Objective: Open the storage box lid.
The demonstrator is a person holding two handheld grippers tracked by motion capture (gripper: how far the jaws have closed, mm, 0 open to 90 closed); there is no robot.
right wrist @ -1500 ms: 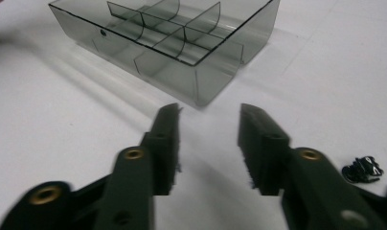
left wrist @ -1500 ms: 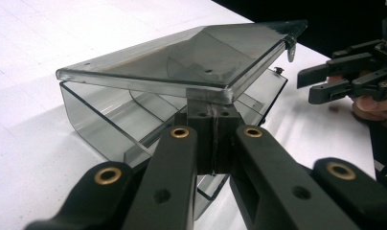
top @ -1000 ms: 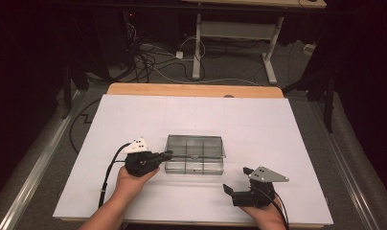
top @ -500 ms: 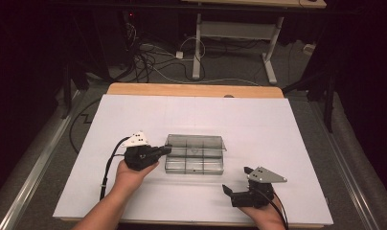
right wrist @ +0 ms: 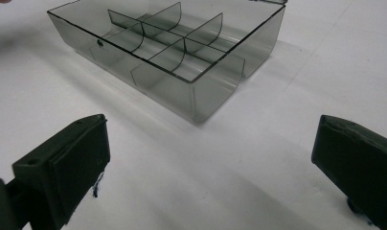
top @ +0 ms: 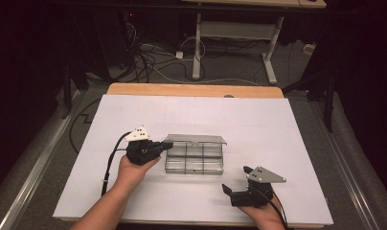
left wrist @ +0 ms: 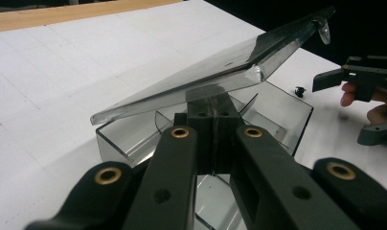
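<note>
Lid (left wrist: pixel 215 76) of the smoky divided box (top: pixel 194 157) is pinched at its left end by the left claw (top: pixel 166 143), jaws pressed onto its edge, and it stands tilted up, hinged along the far side. The box sits mid-worktop (top: pixel 278 124), its long axis running left to right, so the left hand is plainly nearer. The right claw (top: pixel 237 179) waits spread and empty, near the box's near right corner but apart from it. The compartments look bare, though tinted walls blur them. A small dark speck (left wrist: pixel 299 90) beyond the box is too small to name.
</note>
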